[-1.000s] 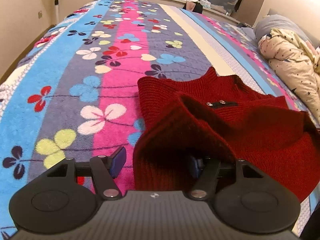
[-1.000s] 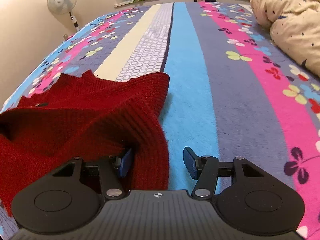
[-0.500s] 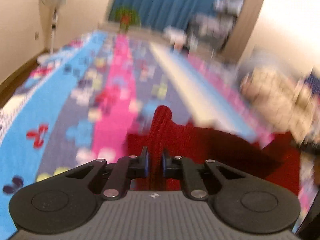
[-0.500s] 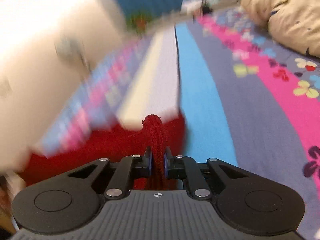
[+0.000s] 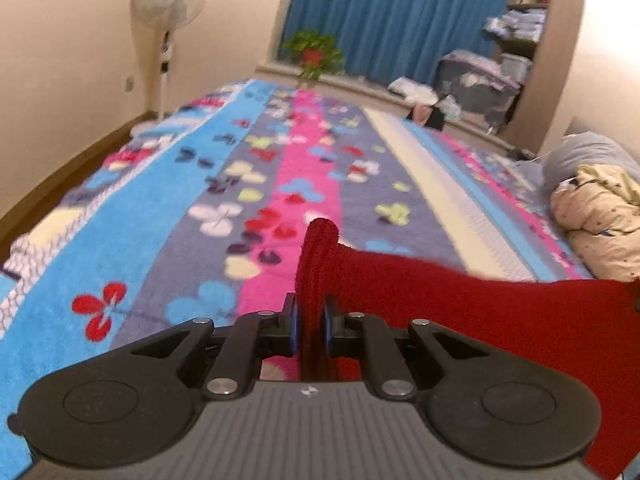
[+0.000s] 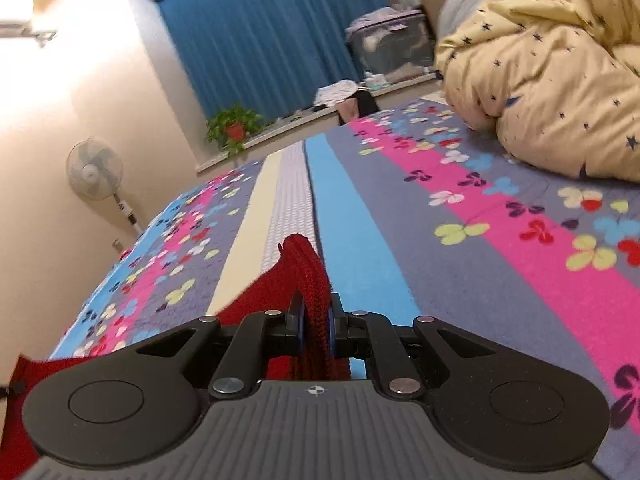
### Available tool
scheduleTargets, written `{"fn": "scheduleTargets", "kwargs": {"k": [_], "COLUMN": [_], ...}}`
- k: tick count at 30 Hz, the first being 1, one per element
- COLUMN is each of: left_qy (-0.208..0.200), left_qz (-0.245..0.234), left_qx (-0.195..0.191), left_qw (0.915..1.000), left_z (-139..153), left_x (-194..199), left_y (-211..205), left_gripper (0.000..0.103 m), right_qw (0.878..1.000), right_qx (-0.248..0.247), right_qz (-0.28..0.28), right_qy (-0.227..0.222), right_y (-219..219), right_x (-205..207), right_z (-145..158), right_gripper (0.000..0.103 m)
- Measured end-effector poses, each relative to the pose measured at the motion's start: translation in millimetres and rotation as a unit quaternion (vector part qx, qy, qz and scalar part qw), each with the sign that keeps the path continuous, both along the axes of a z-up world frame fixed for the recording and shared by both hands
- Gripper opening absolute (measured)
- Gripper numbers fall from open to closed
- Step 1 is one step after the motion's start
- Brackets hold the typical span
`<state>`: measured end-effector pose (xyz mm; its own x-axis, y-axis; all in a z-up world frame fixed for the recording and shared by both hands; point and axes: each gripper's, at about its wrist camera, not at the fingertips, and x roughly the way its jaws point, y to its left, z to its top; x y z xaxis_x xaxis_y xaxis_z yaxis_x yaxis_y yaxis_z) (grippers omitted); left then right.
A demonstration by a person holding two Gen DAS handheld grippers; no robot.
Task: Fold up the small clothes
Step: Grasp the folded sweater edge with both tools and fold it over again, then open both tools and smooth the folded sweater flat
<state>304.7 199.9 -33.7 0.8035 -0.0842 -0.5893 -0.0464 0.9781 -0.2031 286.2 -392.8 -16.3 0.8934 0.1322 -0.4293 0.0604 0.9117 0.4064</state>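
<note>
A dark red knitted sweater (image 5: 500, 320) hangs lifted above the striped flowered bedspread (image 5: 160, 220). My left gripper (image 5: 311, 320) is shut on one edge of it, with a ribbed fold poking up between the blue pads. From there the cloth stretches taut to the right. In the right wrist view my right gripper (image 6: 316, 320) is shut on another ribbed edge of the red sweater (image 6: 304, 268), and the cloth runs off to the lower left. Most of the sweater's body is hidden below the grippers.
A cream star-print quilt (image 6: 552, 80) is heaped at the right side of the bedspread (image 6: 460, 280), with a grey pillow (image 5: 592, 152) behind it. A standing fan (image 5: 168, 12) is by the left wall. A potted plant (image 5: 314, 54), blue curtain and storage boxes lie beyond the bed's far end.
Both grippers went from open around the sweater's edges on the bed to shut on them. Both have since risen and tilted up, lifting the sweater.
</note>
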Motion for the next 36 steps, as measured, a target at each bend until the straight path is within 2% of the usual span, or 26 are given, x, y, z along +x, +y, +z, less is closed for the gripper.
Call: {"fn": "scheduleTargets", "kwargs": {"k": [2,4,6,9,13,15,18,21,23,26,28,31,33,36], "left_qy": [0.034,0.062,0.069,0.067,0.069,0.066,0.060,0.058,0.065,0.095,0.136,0.189,0.201,0.207], "left_qz": [-0.005,-0.013,-0.014,-0.008,-0.004,-0.006,-0.006,-0.012,-0.015,-0.020,-0.010,0.016,0.027,0.028], "left_qx": [0.006,0.028,0.041,0.050,0.071,0.078,0.071,0.067,0.056,0.023,-0.010,-0.084,-0.115,-0.129], "left_qw": [0.9994,0.9976,0.9967,0.9965,0.9951,0.9948,0.9957,0.9960,0.9962,0.9950,0.9906,0.9782,0.9724,0.9692], "left_z": [-18,-34,-41,-40,-35,-30,-21,-13,-8,-5,-9,-20,-25,-31], "left_x": [11,17,18,16,10,2,-10,-25,-37,-58,-71,-90,-101,-110], "left_y": [2,-2,-5,-8,-14,-18,-21,-23,-21,-14,-5,11,17,16], "left_gripper": [0.013,0.014,0.014,0.017,0.027,0.028,0.035,0.043,0.053,0.059,0.059,0.059,0.059,0.059], "right_qw": [0.999,0.994,0.991,0.990,0.990,0.991,0.991,0.992,0.992,0.986,0.982,0.975,0.974,0.973], "right_qx": [-0.007,-0.017,-0.027,-0.044,-0.040,-0.024,-0.009,-0.024,-0.037,-0.020,-0.006,-0.012,-0.009,0.017], "right_qz": [-0.008,-0.008,-0.008,-0.008,-0.032,-0.041,-0.042,-0.018,-0.003,0.028,0.042,0.057,0.054,0.048], "right_qy": [0.046,0.106,0.130,0.132,0.130,0.128,0.124,0.120,0.124,0.161,0.187,0.213,0.221,0.223], "right_y": [-1,1,5,14,13,6,-1,0,3,2,2,5,5,3], "right_x": [12,27,36,33,21,11,-8,-30,-44,-65,-75,-89,-96,-106], "right_z": [-19,-42,-53,-53,-46,-40,-31,-21,-19,-26,-33,-42,-47,-49], "right_gripper": [0.011,0.011,0.011,0.016,0.042,0.043,0.045,0.051,0.056,0.061,0.062,0.066,0.067,0.067]}}
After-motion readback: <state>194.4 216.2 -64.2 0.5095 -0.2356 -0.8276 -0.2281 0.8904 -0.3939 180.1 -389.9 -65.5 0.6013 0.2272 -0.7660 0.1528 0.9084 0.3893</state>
